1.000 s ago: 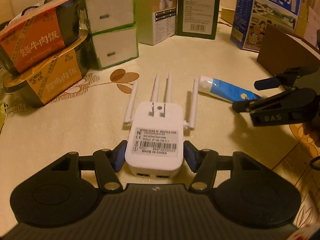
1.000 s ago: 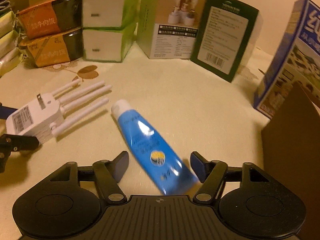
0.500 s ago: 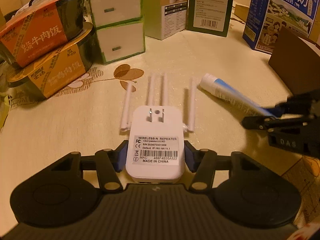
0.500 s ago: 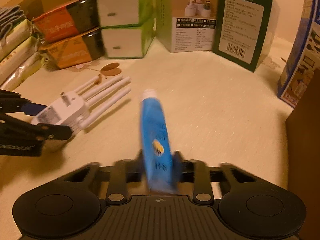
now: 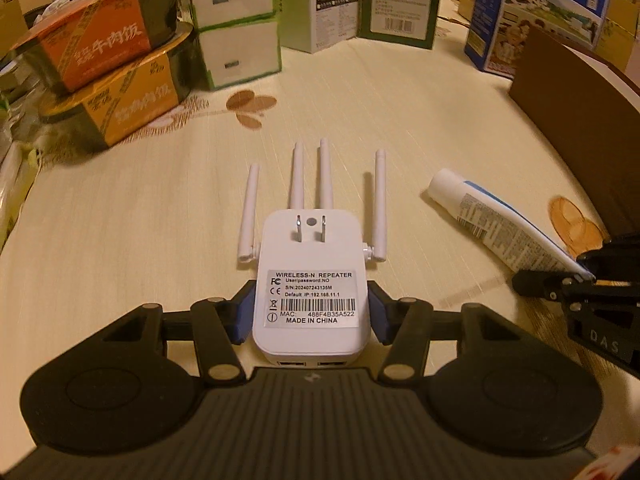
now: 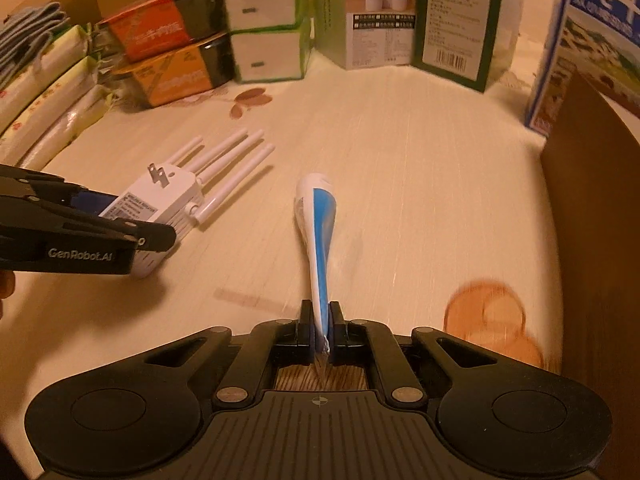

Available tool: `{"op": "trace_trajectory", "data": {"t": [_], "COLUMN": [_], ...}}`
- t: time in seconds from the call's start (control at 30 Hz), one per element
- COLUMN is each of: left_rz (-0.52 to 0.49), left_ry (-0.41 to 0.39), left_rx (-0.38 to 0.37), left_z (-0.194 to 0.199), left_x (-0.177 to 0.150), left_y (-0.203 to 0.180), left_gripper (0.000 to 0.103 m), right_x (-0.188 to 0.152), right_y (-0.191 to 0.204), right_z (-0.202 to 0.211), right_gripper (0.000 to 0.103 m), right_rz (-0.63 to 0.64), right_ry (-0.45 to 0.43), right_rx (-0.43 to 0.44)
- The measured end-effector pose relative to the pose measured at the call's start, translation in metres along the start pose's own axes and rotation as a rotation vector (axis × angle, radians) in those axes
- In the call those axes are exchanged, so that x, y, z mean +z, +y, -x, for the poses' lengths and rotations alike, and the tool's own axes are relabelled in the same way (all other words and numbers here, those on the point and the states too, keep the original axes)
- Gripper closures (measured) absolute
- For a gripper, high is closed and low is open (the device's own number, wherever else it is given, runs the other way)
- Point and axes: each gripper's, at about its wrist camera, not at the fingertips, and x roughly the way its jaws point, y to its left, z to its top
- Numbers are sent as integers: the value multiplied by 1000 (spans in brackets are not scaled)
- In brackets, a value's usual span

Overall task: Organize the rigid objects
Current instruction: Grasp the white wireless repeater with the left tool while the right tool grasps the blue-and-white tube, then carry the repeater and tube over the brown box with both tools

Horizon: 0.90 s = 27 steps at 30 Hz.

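Two things are in our grip at once. We hold the white wireless repeater (image 5: 310, 280) in our left gripper (image 5: 311, 312), the blue pads pressed against its two long sides near the labelled end. Its jaws have narrowed a little onto the body in the last moment. The repeater lies flat with its plug prongs and printed label facing up, and its four antennas point toward the far side of the table (image 5: 380, 120). In the right wrist view it sits to the left of centre, the left gripper's black fingers (image 6: 100, 236) clamped around it.

Our right gripper (image 6: 320, 330) has its jaws closed tight on the flat crimped tail of the blue and white tube (image 6: 318, 240), which stands on edge between the pads with its white cap end pointing away from us. The tube is to the right of the repeater and apart from it.

Farther out, two stacked rice meal tubs (image 5: 100, 64) sit at the far left, with two stacked white and green boxes (image 5: 236, 20) just beside them. A pale product box (image 6: 376, 20) and a dark green box (image 6: 456, 24) stand along the far edge, a blue milk carton (image 6: 600, 32) at the far right, and a brown panel (image 6: 592, 220) on the right.
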Motion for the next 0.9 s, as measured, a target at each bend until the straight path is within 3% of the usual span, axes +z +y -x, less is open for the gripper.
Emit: {"op": "trace_trajectory", "data": {"t": [0.37,0.43,0.57,0.9], "left_rz": [-14,-16,-24,-23], "left_ry": [42,48,53,54], "left_rx": [-19,-14,-7,-2], "left_z": [40,39,37,28], "left_x": [-45,-44,-39,-29], "left_y": [-19,-20,-22,-22], "left_gripper": [51,51,51,50], "right_x": [-49,-47,-38,-6], "right_y": [10,14,18,15], "right_z": [42,42,39,27], "right_gripper": [101,95,65,63], "right_rz": [-40,-22,0,-4], "right_ry": [63,68,45,1], "right_rx": [62,48,24,5]}}
